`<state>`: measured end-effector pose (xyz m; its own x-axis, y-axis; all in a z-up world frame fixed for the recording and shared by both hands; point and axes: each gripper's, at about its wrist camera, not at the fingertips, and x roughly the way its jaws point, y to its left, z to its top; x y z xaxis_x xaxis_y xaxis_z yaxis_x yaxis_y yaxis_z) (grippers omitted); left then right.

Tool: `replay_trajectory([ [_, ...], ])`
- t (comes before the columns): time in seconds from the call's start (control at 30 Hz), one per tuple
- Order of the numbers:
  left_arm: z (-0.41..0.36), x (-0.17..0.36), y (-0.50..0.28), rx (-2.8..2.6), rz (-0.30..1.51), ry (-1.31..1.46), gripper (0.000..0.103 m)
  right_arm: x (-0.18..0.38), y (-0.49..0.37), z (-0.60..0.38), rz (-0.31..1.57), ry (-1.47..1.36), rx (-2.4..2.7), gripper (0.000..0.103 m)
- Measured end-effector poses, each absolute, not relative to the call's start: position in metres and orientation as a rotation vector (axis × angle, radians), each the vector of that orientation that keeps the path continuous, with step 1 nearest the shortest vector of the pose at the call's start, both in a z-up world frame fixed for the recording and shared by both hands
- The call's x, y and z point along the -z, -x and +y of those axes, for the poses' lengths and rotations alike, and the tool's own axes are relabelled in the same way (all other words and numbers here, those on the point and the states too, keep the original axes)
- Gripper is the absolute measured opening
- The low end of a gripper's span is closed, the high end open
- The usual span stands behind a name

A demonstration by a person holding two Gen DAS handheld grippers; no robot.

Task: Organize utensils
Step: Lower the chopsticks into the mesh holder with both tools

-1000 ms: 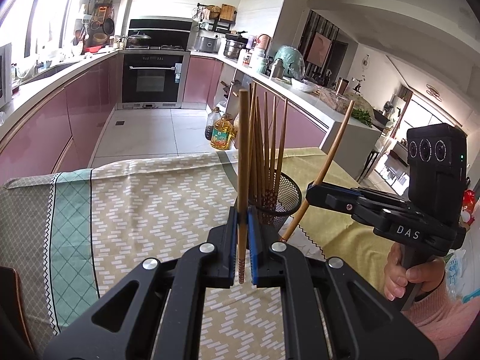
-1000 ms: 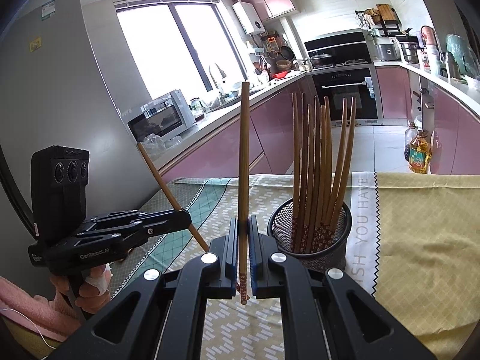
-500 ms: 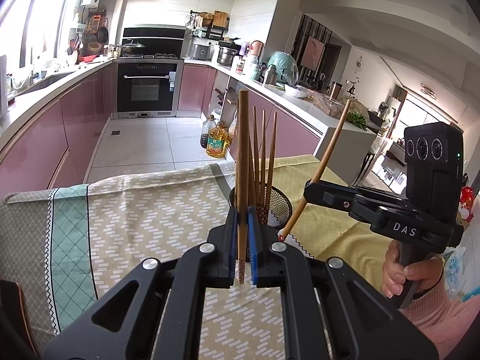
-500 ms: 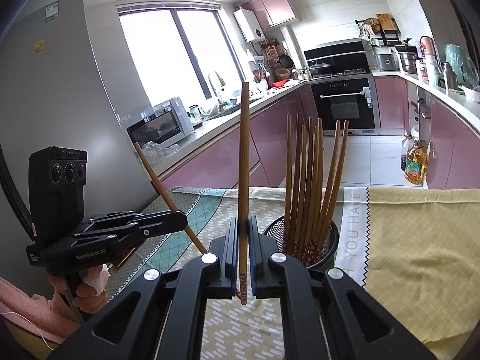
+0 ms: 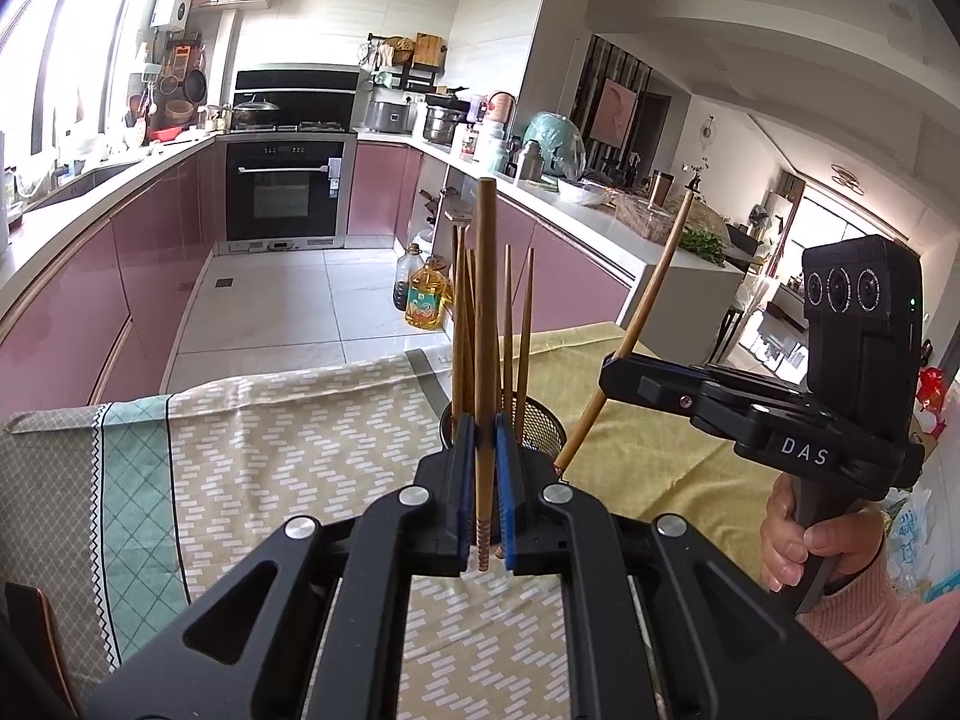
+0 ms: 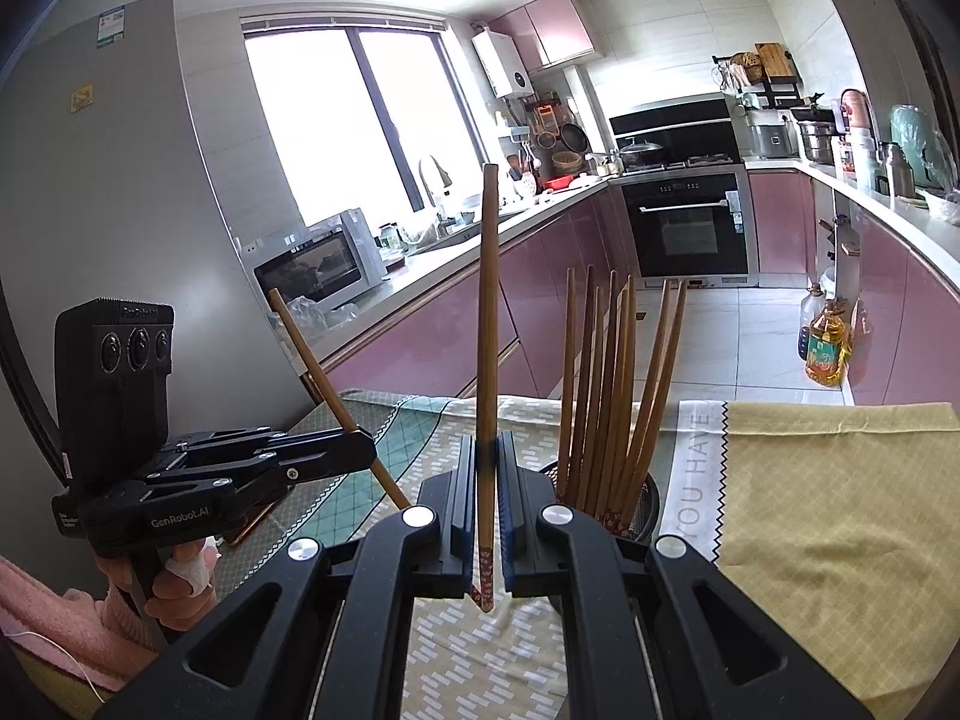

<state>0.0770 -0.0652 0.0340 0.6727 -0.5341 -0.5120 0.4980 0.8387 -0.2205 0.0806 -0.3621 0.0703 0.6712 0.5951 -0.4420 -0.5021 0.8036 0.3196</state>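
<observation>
My left gripper (image 5: 483, 450) is shut on a brown chopstick (image 5: 485, 324) that stands upright, patterned end down. Just behind it the black mesh holder (image 5: 543, 429) holds several chopsticks (image 5: 517, 324). My right gripper (image 6: 487, 474) is shut on a second chopstick (image 6: 487, 324), also upright. The holder (image 6: 645, 507) with its bundle of chopsticks (image 6: 612, 390) sits just to its right. Each view shows the other gripper: the right gripper (image 5: 612, 369) with a slanted chopstick (image 5: 648, 306), and the left gripper (image 6: 360, 453) with a slanted chopstick (image 6: 324, 384).
The table carries a patterned cloth (image 5: 270, 450) beside a yellow cloth (image 6: 840, 510). A hand in a pink sleeve (image 5: 810, 540) holds the right gripper's handle. An oil bottle (image 5: 426, 300) stands on the kitchen floor. Pink cabinets and an oven (image 5: 285, 192) line the room.
The left gripper has risen a little with its chopstick, so the holder sits lower and more hidden behind its fingers. The right gripper has barely moved; both grips are unchanged.
</observation>
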Motion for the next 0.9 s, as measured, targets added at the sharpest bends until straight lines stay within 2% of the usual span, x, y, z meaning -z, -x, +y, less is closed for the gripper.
replay_trajectory([
  [0.9, -0.08, -0.068, -0.083, 0.616, 0.502, 0.058, 0.008, -0.091, -0.089, -0.371, 0.503, -0.162, -0.613, 0.006],
])
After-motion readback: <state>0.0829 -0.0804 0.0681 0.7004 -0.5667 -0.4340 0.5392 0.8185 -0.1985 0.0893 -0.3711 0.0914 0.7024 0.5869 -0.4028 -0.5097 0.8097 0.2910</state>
